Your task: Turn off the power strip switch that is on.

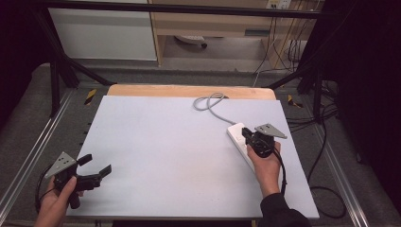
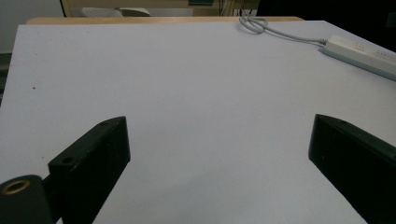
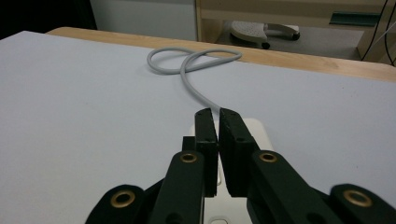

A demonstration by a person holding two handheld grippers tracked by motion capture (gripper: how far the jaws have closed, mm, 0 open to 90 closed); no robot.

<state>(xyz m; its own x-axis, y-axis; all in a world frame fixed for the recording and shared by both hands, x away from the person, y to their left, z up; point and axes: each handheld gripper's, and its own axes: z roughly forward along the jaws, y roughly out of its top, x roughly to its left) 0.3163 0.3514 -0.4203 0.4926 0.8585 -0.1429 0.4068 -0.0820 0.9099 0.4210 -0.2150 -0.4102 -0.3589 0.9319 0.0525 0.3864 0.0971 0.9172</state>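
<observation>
My right gripper [image 1: 247, 135] sits over the near end of the long white plastic power strip [image 1: 236, 137], which lies at the right side of the pale grey table top [image 1: 165, 151], running at a slant from its far end towards me. In the right gripper view the two black jaws stand all but closed, a thin slit left between them, nothing held in that slit; the white body of the strip [image 3: 254, 128] shows directly beneath and past the tips, and I cannot tell whether the tips touch it. The strip's grey round cable [image 3: 196, 63] leaves its far end, runs away from me and curls into a loose double loop near the light wooden back edge of the table [image 3: 303, 63]. In the high view that same loop [image 1: 210, 101] lies at the far edge of the grey top. My left gripper [image 1: 97, 165] is well apart from all this, at the near left corner of the table, jaws spread wide with bare table surface between them and nothing in them. From the left gripper view the strip [image 2: 362, 53] is far off at the upper right, its cable [image 2: 261, 25] coiled beyond it.
</observation>
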